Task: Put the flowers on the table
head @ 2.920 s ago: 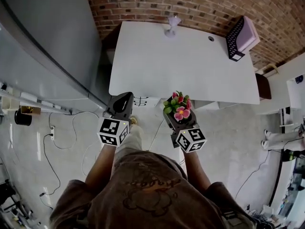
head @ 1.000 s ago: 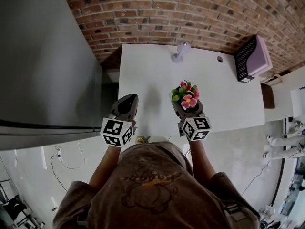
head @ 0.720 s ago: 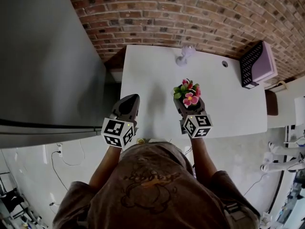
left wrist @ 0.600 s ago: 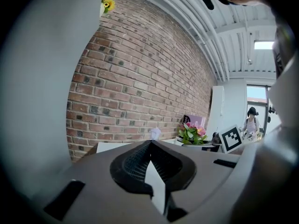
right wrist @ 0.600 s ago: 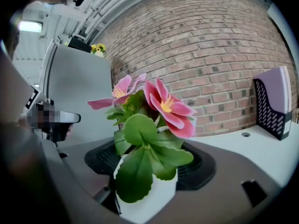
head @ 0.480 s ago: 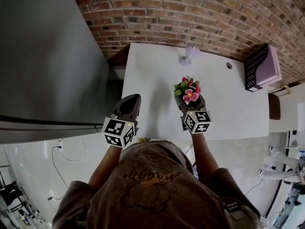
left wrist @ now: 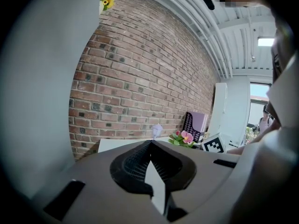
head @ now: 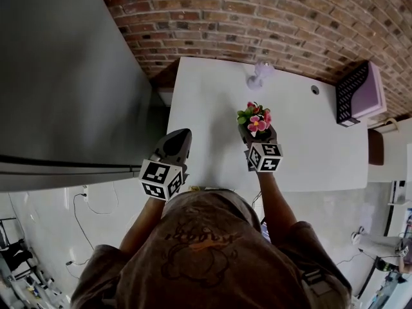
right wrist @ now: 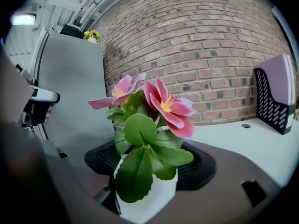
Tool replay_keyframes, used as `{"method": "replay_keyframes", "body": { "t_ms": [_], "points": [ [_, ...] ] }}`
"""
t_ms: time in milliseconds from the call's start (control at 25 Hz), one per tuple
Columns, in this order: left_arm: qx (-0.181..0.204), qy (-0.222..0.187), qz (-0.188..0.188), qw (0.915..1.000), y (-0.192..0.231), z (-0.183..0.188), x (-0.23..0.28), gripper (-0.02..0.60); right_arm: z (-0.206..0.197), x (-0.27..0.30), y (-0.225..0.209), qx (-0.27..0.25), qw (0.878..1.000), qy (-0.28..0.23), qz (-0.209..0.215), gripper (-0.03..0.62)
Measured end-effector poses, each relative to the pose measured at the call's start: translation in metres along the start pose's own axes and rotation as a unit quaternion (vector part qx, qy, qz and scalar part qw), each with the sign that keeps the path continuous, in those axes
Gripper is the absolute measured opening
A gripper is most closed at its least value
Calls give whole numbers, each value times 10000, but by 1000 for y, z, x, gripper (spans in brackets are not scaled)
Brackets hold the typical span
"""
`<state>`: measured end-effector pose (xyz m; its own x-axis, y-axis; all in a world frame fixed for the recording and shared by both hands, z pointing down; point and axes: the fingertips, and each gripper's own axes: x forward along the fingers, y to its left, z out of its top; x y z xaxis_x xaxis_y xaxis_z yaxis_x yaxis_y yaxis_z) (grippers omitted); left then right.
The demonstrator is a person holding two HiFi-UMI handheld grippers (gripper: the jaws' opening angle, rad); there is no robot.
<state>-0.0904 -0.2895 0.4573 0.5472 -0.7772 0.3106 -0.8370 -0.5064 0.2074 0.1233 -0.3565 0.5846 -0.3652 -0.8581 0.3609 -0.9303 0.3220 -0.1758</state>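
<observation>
A small white pot (right wrist: 154,204) of pink flowers (right wrist: 161,104) with green leaves sits between the jaws of my right gripper (right wrist: 148,181), which is shut on it. In the head view the flowers (head: 255,118) and right gripper (head: 256,132) hang over the middle of the white table (head: 206,102); I cannot tell whether the pot touches the top. My left gripper (head: 181,136) is at the table's near left edge, its jaws shut with nothing between them (left wrist: 150,146). The flowers (left wrist: 183,137) also show far off in the left gripper view.
A small lavender stand (head: 259,74) is at the table's back edge by the brick wall (head: 270,18). A black and purple file holder (head: 360,94) is at the far right corner. A tall grey cabinet (head: 64,76) stands close on the left.
The right gripper has carried the flowers forward from off the near edge to over the middle of the table. The left gripper has come up to the near left edge, still shut.
</observation>
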Motion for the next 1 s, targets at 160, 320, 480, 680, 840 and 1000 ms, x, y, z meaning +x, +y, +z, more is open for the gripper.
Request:
{"method": "replay_keyframes", "body": {
  "t_ms": [160,320,480,680,840,1000],
  "points": [
    [34,-3,50,10000,4,-1,1,20,-15,12,-7,-29,9998,177,-29,345],
    [6,-13,110,9999,9,-2,1,20,-34,21,-9,-48,9992,382,-63,345],
    [-10,32,149,9999,13,-3,3,20,-49,26,-14,-59,9983,562,-140,345],
    [-110,130,190,9997,18,-6,4,20,-60,31,-21,-154,9967,766,-231,345],
    [-142,93,223,9996,21,-5,7,20,-69,35,-26,-260,9950,896,-357,345],
    [-155,129,266,9994,25,-8,7,20,-73,40,-30,-268,9945,903,-455,345]
  ]
}}
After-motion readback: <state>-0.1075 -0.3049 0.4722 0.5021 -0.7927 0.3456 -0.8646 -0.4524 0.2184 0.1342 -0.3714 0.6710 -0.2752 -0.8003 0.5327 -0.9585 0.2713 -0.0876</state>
